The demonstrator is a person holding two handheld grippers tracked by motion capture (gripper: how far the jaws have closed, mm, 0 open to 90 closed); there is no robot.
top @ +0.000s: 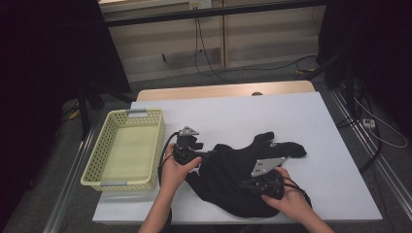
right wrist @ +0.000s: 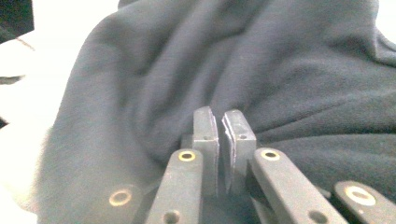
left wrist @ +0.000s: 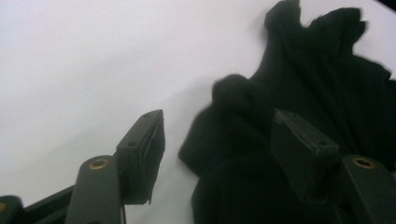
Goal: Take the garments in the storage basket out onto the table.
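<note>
At the near edge of the white tabletop (top: 311, 126), a person is working a crumpled black garment (top: 233, 177) with a hand-held tool in each hand. Nearest the camera, the right tool (top: 248, 184) is pressing into the near right part of the cloth, its jaws clenched almost together in the right gripper view, where a thin pinch of the dark fabric (right wrist: 289, 79) appears to be caught between the pads, though the fold itself is hard to make out. A little farther in, the left tool (top: 206, 153) is hovering at the garment's left edge with its jaws released and standing apart; in the left gripper view one pad is lying over bare tabletop and the other over the cloth (left wrist: 299, 93), with nothing pressed between them. The garment is lying in a heap on the tabletop between the two hands, two dark ends trailing toward the far right. Beyond the left hand, a pale yellow basket (top: 104, 145) is sitting at the tabletop's left side, just beside the garment. Doing this step well likely means keeping the right pinch firm while the left tool is settling over a single edge of cloth before closing, so both grips are lifting evenly and no bunched layers are slipping.
</note>
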